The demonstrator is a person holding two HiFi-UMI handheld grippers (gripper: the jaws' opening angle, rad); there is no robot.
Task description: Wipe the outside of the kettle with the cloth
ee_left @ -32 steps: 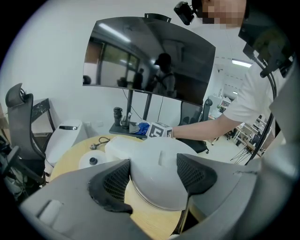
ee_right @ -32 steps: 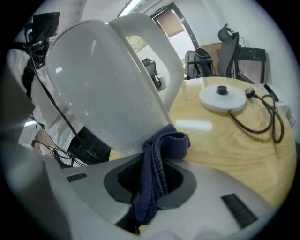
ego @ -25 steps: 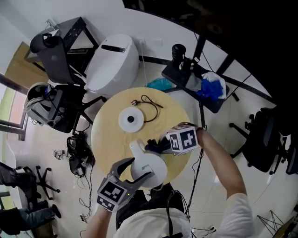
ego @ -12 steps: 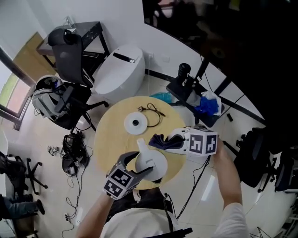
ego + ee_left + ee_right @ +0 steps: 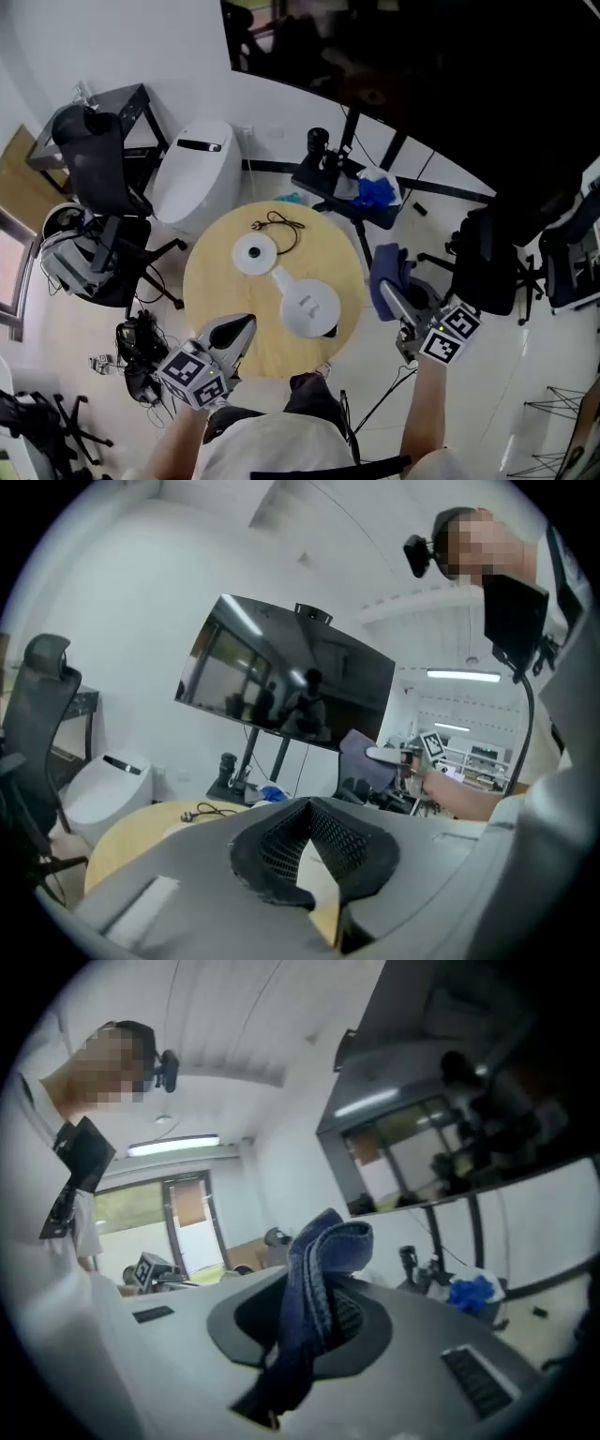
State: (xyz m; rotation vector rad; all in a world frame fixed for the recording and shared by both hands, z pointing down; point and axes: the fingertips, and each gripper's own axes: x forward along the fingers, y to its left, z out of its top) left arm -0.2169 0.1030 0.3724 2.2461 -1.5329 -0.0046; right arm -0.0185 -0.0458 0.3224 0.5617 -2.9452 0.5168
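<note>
head view, kettle: the white kettle (image 5: 310, 307) stands on the round wooden table (image 5: 216, 281), close to its right and near edge, with the spout toward the round white base (image 5: 251, 253).
head view, cloth: the blue cloth (image 5: 386, 267) is up in the right tongs (image 5: 392, 298), beyond the right edge of the table and apart from the kettle.
head view, left tongs: the left tongs (image 5: 234, 330) point over the near left edge of the table; bare wood lies between their tip and the kettle.
head view, edges and room: a black cord (image 5: 277, 225) lies near the far edge, behind the base. a black chair (image 5: 489, 262) stands to the right of the right tongs. a strip of pale floor runs between the table edge and this chair, and the right tongs are over it.
left gripper view, jaws: the jaws of the left tongs (image 5: 309, 808) have just been closing and now meet at the tips, with nothing between them. yellow table wood shows through the gap under the tips.
left gripper view, cloth: the cloth is ahead and to the right, held up by the right tongs, below the right end of a dark screen (image 5: 281, 682).
right gripper view, jaws: the right tongs are closed on the cloth. the fold stands above the black pads (image 5: 354, 1314) and a tail hangs below them.
right gripper view, room: the marker cube (image 5: 150, 1267) of the left tongs shows low on the left.
</note>
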